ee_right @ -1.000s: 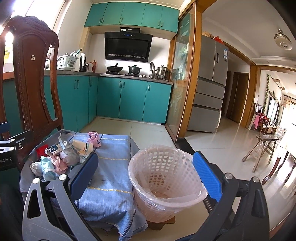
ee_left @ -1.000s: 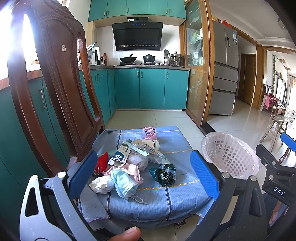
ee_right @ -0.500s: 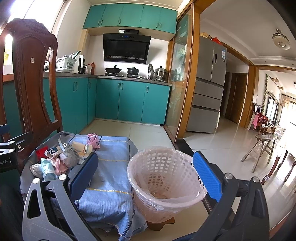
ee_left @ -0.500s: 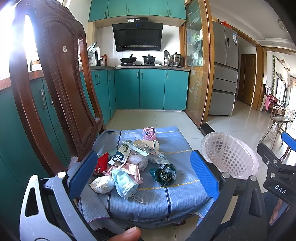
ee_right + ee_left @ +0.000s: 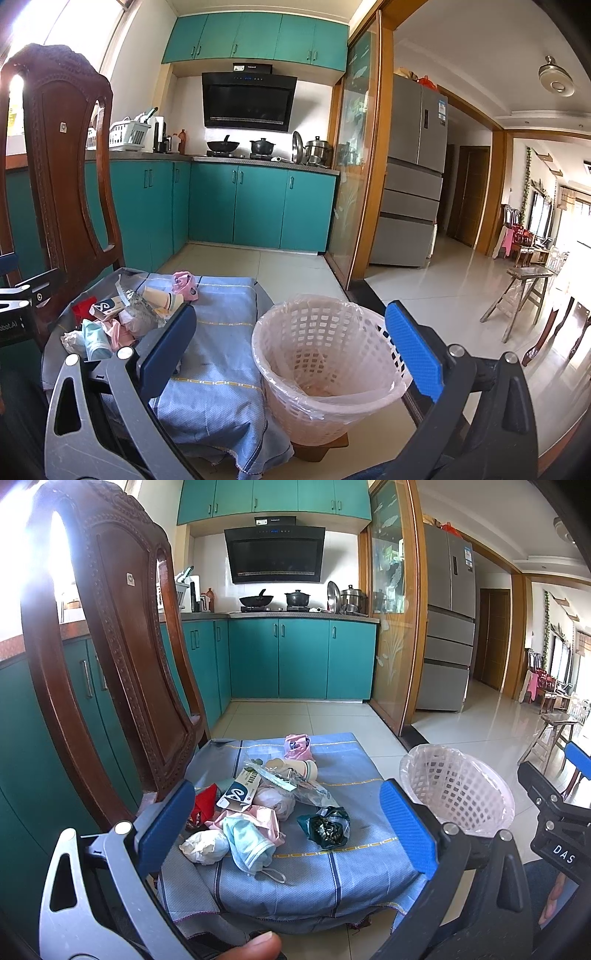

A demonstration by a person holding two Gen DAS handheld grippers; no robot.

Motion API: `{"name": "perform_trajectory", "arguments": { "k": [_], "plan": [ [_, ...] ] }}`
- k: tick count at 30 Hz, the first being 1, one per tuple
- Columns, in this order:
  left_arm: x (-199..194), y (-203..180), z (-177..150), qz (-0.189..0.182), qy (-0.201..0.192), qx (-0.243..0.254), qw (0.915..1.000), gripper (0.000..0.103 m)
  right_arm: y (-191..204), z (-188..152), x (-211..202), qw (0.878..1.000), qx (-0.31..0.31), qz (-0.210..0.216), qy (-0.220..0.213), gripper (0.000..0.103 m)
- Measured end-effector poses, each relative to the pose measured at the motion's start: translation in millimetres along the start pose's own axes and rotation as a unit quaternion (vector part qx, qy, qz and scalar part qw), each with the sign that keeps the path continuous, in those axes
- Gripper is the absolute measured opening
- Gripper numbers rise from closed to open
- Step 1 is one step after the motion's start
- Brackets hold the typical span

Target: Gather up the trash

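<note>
Trash pile [image 5: 266, 805] on blue cloth [image 5: 332, 867]; basket [image 5: 325, 365] just beside it. Your left gripper [image 5: 288, 823] & right gripper [image 5: 295, 347]: both spread wide, nothing held.

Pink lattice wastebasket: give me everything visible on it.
The pale pink plastic lattice wastebasket is round, tapering toward its base, with walls of small rectangular holes. A thin clear bag liner is folded over the rim. It stands upright on a low wooden stand, hard against the right edge of the blue checked cloth. It looks nearly empty; something pale lies at the bottom, unclear what. Neither gripper touches it.
</note>
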State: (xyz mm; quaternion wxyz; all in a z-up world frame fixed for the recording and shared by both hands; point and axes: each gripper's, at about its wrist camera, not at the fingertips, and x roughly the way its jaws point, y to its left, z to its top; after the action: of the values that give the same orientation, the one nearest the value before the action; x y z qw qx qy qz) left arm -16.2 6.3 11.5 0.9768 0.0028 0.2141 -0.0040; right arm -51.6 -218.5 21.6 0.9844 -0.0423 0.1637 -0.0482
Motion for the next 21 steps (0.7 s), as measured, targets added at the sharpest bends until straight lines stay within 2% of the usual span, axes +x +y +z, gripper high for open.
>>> {"name": "perform_trajectory", "arguments": {
  "k": [21],
  "plan": [
    [-4.2,1.7,-3.8,0.001,0.000,-0.002,1.0000,0.100,0.9,0.3,-4.2,1.000,0.002,0.005,-0.007,0.100]
  ]
}}
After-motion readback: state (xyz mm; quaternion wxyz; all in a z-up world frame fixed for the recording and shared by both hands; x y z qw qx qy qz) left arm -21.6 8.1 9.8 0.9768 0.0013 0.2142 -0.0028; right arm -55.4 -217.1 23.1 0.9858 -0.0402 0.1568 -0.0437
